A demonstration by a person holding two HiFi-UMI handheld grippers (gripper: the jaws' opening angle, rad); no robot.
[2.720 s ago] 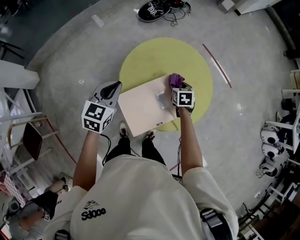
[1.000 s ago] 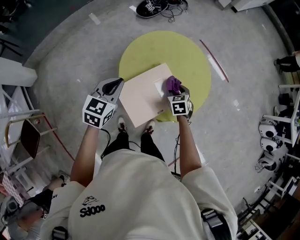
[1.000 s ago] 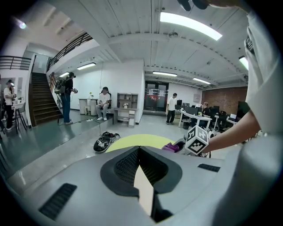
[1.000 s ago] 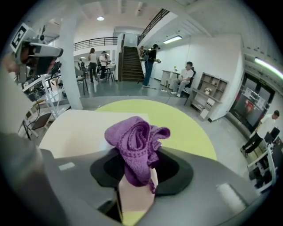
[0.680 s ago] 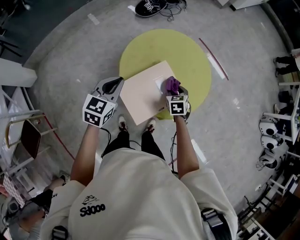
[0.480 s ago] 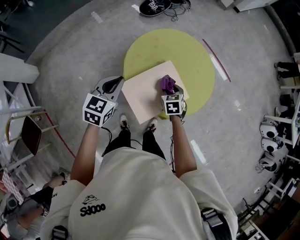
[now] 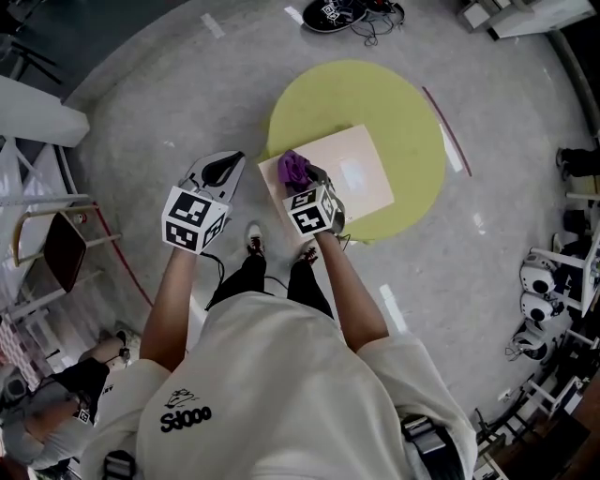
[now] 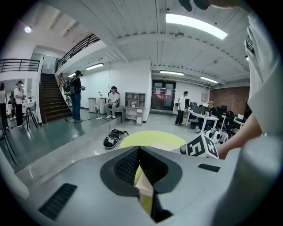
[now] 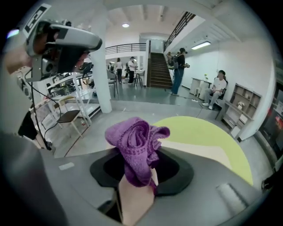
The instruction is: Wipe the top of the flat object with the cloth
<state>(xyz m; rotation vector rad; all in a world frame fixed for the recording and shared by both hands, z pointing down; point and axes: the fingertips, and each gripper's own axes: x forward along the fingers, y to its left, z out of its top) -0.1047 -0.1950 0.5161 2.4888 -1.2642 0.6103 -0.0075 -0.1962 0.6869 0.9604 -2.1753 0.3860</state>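
While the right gripper (image 7: 307, 182) is pinching the purple cloth (image 7: 294, 168) between its jaws, the bunched cloth is sitting over the left end of the board (image 7: 361, 176), close to its left corner. Whether it is pressing on the surface cannot be told. The board is lying flat on a yellow disc (image 7: 375, 103), and its near-left part is jutting past the disc's rim over the grey floor (image 7: 487, 281).

Right of the cloth, the beige top is lying bare all the way to the right edge, with a paler patch showing near the middle. A broad band of yellow is showing beyond the far edge, and a narrower one beyond the right edge.

The left gripper (image 7: 223, 171) is hovering just left of the board's left corner, apart from it and over the floor. Its jaws are pressing together at the tips with nothing between them.

The person's feet (image 7: 253, 239) are standing just near of the board's near edge. A red strip (image 7: 445, 131) is lying on the floor right of the disc, a dark bundle (image 7: 333, 13) is lying well beyond it, and a chair (image 7: 58, 251) is standing far off to the left.
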